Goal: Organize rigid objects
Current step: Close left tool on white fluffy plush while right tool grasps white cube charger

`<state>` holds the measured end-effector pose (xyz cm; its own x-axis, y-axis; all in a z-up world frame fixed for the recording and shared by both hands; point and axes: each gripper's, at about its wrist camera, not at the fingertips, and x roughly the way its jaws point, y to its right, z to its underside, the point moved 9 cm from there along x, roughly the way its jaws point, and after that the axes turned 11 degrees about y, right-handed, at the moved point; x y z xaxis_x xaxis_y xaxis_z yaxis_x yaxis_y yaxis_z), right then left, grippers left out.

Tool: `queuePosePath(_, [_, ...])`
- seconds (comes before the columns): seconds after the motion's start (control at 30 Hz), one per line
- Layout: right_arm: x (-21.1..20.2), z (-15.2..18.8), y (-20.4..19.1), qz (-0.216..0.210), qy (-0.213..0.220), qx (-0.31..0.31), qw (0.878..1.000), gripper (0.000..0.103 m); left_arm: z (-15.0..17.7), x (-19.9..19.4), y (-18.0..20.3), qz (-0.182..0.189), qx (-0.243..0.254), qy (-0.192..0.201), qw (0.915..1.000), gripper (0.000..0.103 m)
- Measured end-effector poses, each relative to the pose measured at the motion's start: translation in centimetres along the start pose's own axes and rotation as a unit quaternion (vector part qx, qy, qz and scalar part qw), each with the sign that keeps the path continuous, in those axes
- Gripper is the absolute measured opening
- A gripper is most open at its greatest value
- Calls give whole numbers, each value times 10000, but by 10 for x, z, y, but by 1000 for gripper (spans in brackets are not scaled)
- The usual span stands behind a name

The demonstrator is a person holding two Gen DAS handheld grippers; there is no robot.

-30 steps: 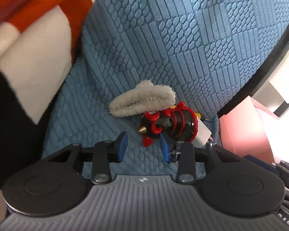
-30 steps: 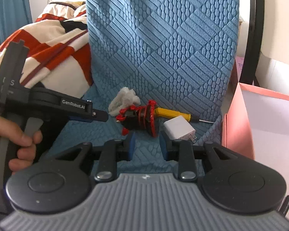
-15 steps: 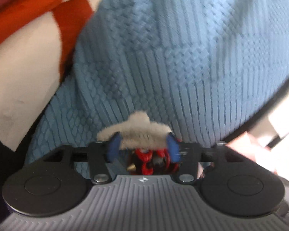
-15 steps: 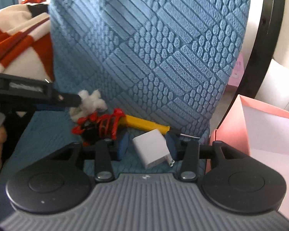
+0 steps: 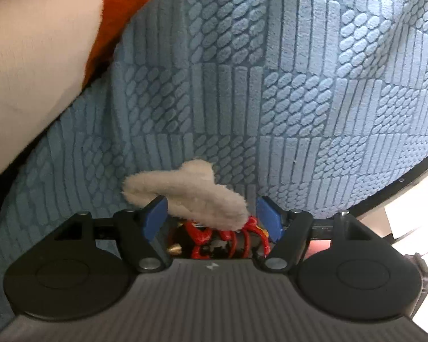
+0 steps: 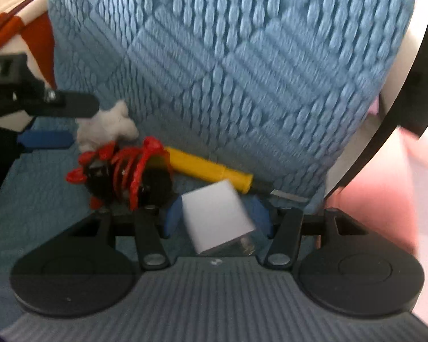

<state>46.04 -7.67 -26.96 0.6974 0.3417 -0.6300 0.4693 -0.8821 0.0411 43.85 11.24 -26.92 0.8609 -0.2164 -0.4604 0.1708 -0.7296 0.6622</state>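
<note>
A black toy with red coils (image 6: 122, 173) lies on the blue textured cushion (image 6: 228, 65), next to a fluffy white piece (image 6: 105, 126), a yellow-handled screwdriver (image 6: 211, 169) and a white charger plug (image 6: 216, 221). My left gripper (image 5: 211, 218) is open, its blue pads either side of the fluffy piece (image 5: 188, 196), with the toy (image 5: 219, 239) low between the fingers. It also shows in the right wrist view (image 6: 47, 122). My right gripper (image 6: 216, 218) is open with the charger between its pads.
A red, white and black blanket (image 5: 37, 57) lies at the left. A pink box (image 6: 385, 188) stands to the right, past the cushion's black frame (image 6: 399, 91).
Both grippers moved forward and opened wider. The left now straddles the fluffy piece and the toy; the right now straddles the white charger.
</note>
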Motion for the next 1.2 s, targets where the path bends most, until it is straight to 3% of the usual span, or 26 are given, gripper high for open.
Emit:
queuePosePath(0.07, [0, 2, 1, -4, 29, 59, 10000, 58, 1, 3, 4, -15, 47, -18, 10000, 76])
queuePosePath(0.13, [0, 2, 1, -1, 28, 32, 10000, 57, 4, 7, 6, -121, 40, -4, 9999, 86])
queuePosePath(0.3, [2, 8, -10, -28, 35, -78, 10000, 55, 11, 13, 6, -486, 376, 112, 9980, 86])
queuePosePath(0.43, [4, 12, -17, -11, 56, -43, 10000, 53, 19, 20, 12, -498, 680, 98, 9964, 85])
queuePosePath(0.5, [1, 12, -16, -12, 89, -30, 10000, 45, 18, 20, 14, -550, 824, 171, 9949, 85])
queuePosePath(0.53, [-2, 9, -17, -55, 151, -46, 9999, 30, 16, 20, 14, -558, 888, 242, 9942, 84])
queuePosePath(0.57, [-6, 8, -18, -31, 166, -60, 9998, 24, 14, 20, 14, -577, 912, 277, 9938, 83])
queuePosePath(0.63, [-12, 6, -16, 53, 150, -91, 9998, 20, 10, 22, 11, -612, 897, 278, 9937, 71])
queuePosePath(0.8, [-10, 10, -12, 176, 176, -185, 9995, 18, 6, 18, 8, -508, 725, 199, 9959, 56])
queuePosePath(1.0, [1, 9, -5, 334, 322, -251, 9986, 27, 3, 1, 10, -436, 676, 246, 9965, 39])
queuePosePath(1.03, [2, 9, -5, 218, 300, -180, 9991, 43, 2, -1, 10, -441, 648, 231, 9967, 38])
queuePosePath(1.07, [2, 8, -6, 96, 289, -103, 9995, 66, 2, -2, 10, -445, 654, 194, 9967, 37])
queuePosePath(1.1, [-1, 6, -7, 12, 297, -56, 9995, 74, 1, -4, 10, -450, 673, 159, 9966, 34])
queuePosePath(1.2, [-5, 5, -9, -54, 357, -183, 9992, 77, -6, -15, 6, -459, 699, 183, 9963, 30])
